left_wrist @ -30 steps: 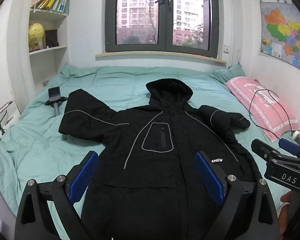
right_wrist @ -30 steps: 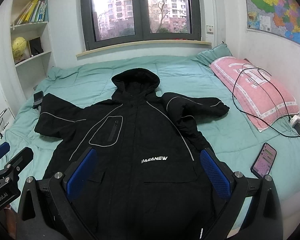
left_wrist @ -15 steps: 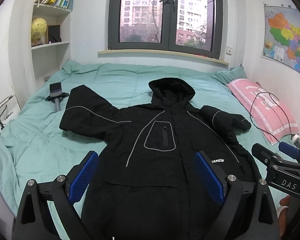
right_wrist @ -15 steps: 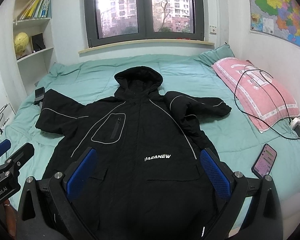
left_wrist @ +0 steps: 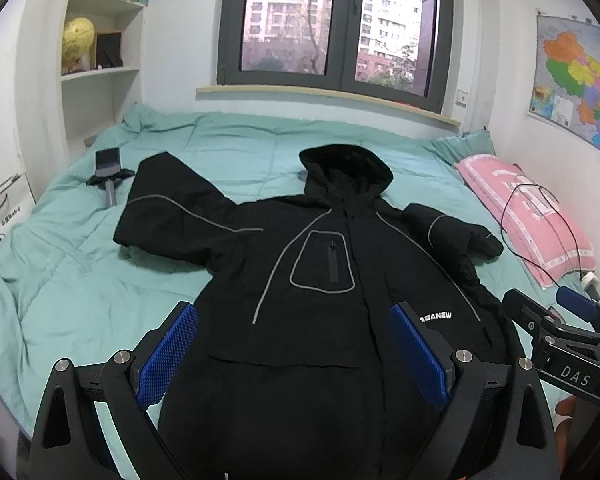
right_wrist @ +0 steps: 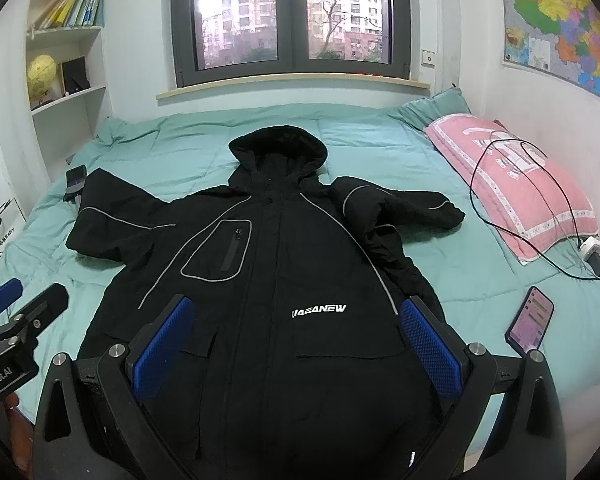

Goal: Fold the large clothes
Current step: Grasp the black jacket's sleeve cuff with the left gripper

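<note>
Phone (right_wrist: 530,320) beside black coat (right_wrist: 284,300) shows only from the right claw (right_wrist: 296,344); both claws, left claw (left_wrist: 294,354) included, gape empty.

Daylight is coming through a dark-framed window (left_wrist: 336,28) into a small white-walled bedroom.

A bed (left_wrist: 228,148) in a teal quilt is filling the room, a pink pillow (right_wrist: 512,184) lying at one side; white shelves (left_wrist: 100,74) are holding books and a yellow globe (left_wrist: 77,38), and a colourful map (right_wrist: 560,20) is hanging on the wall.
</note>
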A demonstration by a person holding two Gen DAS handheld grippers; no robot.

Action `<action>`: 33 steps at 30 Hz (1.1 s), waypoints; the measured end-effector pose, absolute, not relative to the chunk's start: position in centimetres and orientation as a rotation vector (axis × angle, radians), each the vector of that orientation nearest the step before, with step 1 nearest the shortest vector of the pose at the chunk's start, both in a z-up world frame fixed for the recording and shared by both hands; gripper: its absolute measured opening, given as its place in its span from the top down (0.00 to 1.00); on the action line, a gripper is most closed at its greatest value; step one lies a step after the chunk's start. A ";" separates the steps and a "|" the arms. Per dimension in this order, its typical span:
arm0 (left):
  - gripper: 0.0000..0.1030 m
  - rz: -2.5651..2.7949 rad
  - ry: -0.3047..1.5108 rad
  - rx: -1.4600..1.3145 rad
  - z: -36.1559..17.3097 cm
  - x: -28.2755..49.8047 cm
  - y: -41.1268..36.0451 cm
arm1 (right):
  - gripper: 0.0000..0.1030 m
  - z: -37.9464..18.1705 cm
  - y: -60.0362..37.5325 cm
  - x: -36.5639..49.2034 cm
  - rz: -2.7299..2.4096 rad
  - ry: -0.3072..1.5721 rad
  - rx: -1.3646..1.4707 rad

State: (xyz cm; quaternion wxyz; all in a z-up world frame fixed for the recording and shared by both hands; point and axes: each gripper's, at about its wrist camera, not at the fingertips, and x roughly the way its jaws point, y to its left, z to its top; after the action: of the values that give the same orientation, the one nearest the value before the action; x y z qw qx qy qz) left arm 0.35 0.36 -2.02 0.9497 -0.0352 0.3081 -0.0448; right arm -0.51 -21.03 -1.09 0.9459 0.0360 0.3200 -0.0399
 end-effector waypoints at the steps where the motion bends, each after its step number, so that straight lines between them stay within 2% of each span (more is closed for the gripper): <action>1: 0.06 -0.090 0.631 -0.074 -2.2 0.4 0.5 | 0.00 -1.2 -20.8 -0.4 -0.075 0.652 0.070; 10: 0.06 -0.032 0.628 -0.137 -4.4 2.1 3.9 | 0.00 -3.2 -19.5 1.9 -0.048 0.650 0.067; 17: 0.06 0.099 0.618 -0.244 -6.0 5.1 11.2 | 0.00 -3.9 -19.4 6.7 -0.022 0.663 0.133; 22: 0.06 0.126 0.580 -0.348 -6.2 8.5 17.9 | 0.00 -4.4 -19.1 11.8 -0.001 0.566 0.160; 27: 0.06 0.072 0.586 -0.519 -8.0 13.3 24.6 | 0.00 -8.8 -17.9 17.3 -0.004 0.465 0.091; 33: 0.07 0.025 0.669 -0.743 -12.7 20.2 30.3 | 0.00 -16.7 -18.3 21.9 -0.022 0.623 0.112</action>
State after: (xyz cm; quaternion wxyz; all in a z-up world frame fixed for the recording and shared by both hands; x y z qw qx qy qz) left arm 20.15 30.30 -12.73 0.8775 -0.3561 0.3209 0.0122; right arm 21.95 -18.34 -16.66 0.9502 0.0550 0.3065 -0.0109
